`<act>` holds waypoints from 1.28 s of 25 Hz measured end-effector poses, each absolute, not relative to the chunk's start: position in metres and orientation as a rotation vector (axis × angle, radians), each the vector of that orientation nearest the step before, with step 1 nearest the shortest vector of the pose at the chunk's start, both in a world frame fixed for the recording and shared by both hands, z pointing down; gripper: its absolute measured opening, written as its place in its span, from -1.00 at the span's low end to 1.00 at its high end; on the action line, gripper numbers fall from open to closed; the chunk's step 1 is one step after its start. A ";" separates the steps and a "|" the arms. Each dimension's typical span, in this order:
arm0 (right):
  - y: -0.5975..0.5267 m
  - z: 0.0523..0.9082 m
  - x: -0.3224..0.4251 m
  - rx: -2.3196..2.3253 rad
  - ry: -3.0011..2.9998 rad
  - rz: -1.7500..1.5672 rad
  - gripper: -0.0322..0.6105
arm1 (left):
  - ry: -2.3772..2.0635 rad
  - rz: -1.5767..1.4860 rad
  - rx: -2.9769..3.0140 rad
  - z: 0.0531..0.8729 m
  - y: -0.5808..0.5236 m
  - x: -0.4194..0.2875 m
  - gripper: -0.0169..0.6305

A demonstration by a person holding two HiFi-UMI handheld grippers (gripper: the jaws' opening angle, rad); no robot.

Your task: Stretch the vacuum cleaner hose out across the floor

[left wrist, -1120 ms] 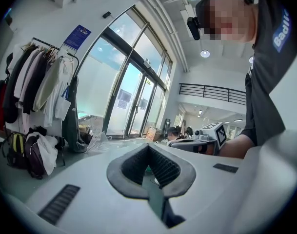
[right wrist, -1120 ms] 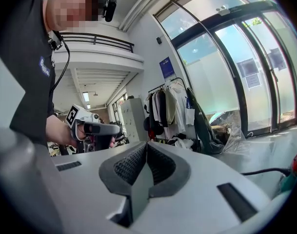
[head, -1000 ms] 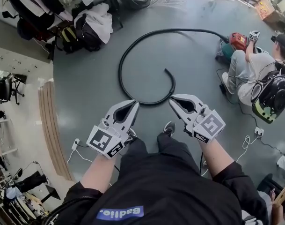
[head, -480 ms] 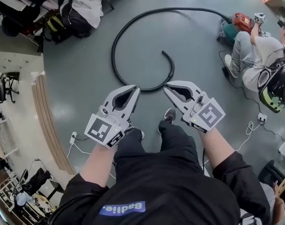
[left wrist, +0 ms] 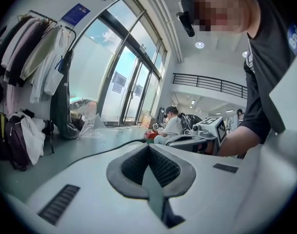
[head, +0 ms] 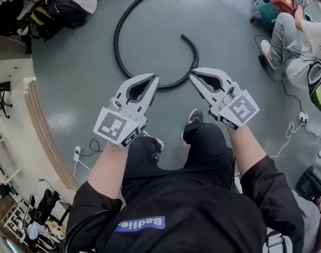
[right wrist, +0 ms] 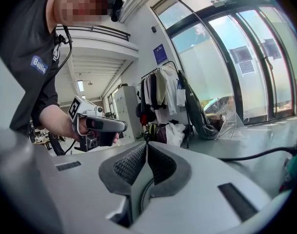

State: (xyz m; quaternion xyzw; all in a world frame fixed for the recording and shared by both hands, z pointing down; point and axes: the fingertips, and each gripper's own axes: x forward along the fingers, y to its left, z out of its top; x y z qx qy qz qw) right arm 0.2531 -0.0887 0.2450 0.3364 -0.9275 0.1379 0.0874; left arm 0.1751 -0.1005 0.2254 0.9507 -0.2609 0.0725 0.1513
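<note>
As all my jaws are closed, empty, the hose [head: 196, 57] looks light but springy; I would grip its free end.

Only one readable text: a blue patch [head: 139, 224] on the chest of the black shirt [head: 202, 204], white letters, reads about "Badlie." Same patch shows partly in the right gripper view, letters cut off. Blue wall sign [left wrist: 71, 14] above the clothes rack: print too small to read. Papers on the window glass [right wrist: 246, 62]: illegible. Cubes on the left gripper [head: 155, 78] and right gripper [head: 192, 71] carry black-and-white square markers only, no letters or numbers.
</note>
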 end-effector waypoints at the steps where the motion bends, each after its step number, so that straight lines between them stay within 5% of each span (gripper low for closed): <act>1: -0.092 0.262 0.254 1.008 -2.759 0.403 -0.90 | -0.738 0.206 2.727 0.246 -0.105 0.178 -0.96; 9: -0.121 0.402 0.258 0.956 -2.761 0.230 -0.82 | -0.589 0.196 2.816 0.403 -0.128 0.215 -0.96; 16: -0.144 0.510 0.283 0.932 -2.704 0.105 -0.67 | -0.450 0.481 2.871 0.585 -0.133 0.235 -0.92; 32: -0.126 0.587 0.306 0.917 -2.584 0.195 -0.48 | -0.036 1.315 2.666 0.887 -0.025 0.253 -0.47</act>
